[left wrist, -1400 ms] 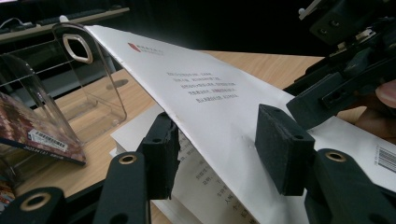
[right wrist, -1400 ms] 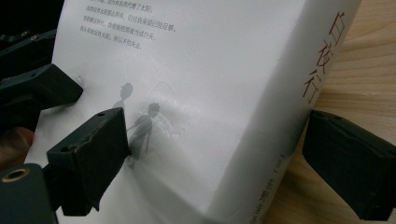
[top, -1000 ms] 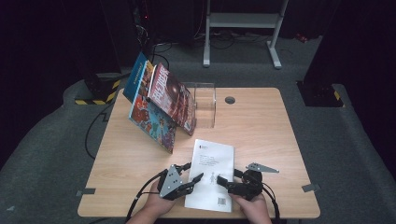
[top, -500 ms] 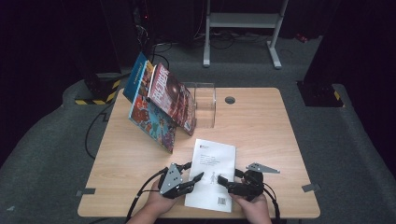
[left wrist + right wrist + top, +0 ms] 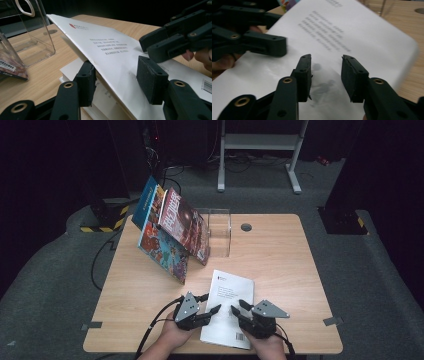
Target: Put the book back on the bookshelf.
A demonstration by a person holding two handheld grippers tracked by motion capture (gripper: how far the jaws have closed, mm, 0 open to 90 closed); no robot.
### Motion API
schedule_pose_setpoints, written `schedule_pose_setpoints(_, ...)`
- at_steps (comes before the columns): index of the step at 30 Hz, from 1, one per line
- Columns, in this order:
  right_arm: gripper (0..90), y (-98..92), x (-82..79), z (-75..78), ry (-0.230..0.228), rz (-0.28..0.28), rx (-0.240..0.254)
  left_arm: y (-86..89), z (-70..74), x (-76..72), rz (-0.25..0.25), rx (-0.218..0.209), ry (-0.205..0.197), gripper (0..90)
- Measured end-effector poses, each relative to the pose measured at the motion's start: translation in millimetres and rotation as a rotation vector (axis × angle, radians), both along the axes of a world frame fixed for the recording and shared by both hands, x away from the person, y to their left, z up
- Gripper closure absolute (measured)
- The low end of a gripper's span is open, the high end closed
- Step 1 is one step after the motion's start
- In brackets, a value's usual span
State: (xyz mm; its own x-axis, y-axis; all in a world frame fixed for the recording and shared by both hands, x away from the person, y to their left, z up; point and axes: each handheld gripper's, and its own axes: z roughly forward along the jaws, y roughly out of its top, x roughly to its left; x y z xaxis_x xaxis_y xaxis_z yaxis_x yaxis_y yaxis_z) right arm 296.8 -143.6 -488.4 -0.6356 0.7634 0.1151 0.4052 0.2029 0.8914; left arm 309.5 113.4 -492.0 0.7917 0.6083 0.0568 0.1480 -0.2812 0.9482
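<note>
Table [image 5: 280, 265]: pale wood, with a small round hole [image 5: 246, 227] toward the far edge.

Book [image 5: 227, 307]: white, lying flat at the near edge of the table, between the two grippers. Printed lines and a small red mark sit on its cover, a barcode at the near right corner.

Cover [image 5: 110, 52]: lifted off the pages along the book's left edge, raised like a ramp in the left gripper view, with the page block lying beneath it.

Left gripper [image 5: 206, 304]: at the book's near left edge, held in the person's left hand. One jaw is under the raised cover, the other above it. Whether the pads press on the cover I cannot tell; a gap shows on the upper side.

Right gripper [image 5: 239, 309]: over the near part of the book, held in the person's right hand. Its jaws have just been closing and now stand partly apart above the white cover, nothing between them, their shadow falling on the paper. Released, not grasping.

Grippers together: close, tips almost facing over the book, not touching.

Other books [image 5: 172, 232]: colourful ones leaning at the far left of the table, well apart from the white book.

Stand [image 5: 220, 231]: clear plastic, just right of the leaning books, far from the grippers.
</note>
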Motion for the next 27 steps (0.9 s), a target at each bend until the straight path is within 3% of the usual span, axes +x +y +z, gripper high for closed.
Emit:
schedule_pose_setpoints(4, 52.7, -9.7, 4.2, -1.2, 0.025, -0.029, 0.028, 0.6, -0.1, -0.9, 0.004, -0.002, 0.000, 50.4)
schedule_pose_setpoints(11, 47.6, -16.3, 5.0, -2.5, 0.031, -0.054, 0.033, 0.7, -0.2, -2.7, 0.006, 0.000, -0.014, 50.3)
schedule_pose_setpoints(13, 43.1, -21.0, 6.7, -3.4, 0.048, -0.069, 0.059, 0.7, 0.0, -2.9, 0.007, 0.001, -0.016, 50.3)
schedule_pose_setpoints(18, 34.5, -25.7, 11.4, -7.7, 0.096, -0.091, 0.061, 1.0, -0.2, -3.9, 0.008, 0.001, -0.024, 50.3)
schedule_pose_setpoints(19, 27.9, -30.0, 16.0, -12.6, 0.153, -0.089, 0.107, 1.0, 0.1, -4.6, 0.009, 0.002, -0.028, 50.3)
schedule_pose_setpoints(20, 27.9, -30.0, 16.0, -12.6, 0.153, -0.089, 0.107, 1.0, 0.1, -4.6, 0.009, 0.002, -0.028, 50.4)
schedule_pose_setpoints(27, 12.5, -36.3, 29.6, -24.4, 0.314, -0.036, 0.238, 1.1, 0.3, -7.6, 0.008, 0.005, -0.056, 50.4)
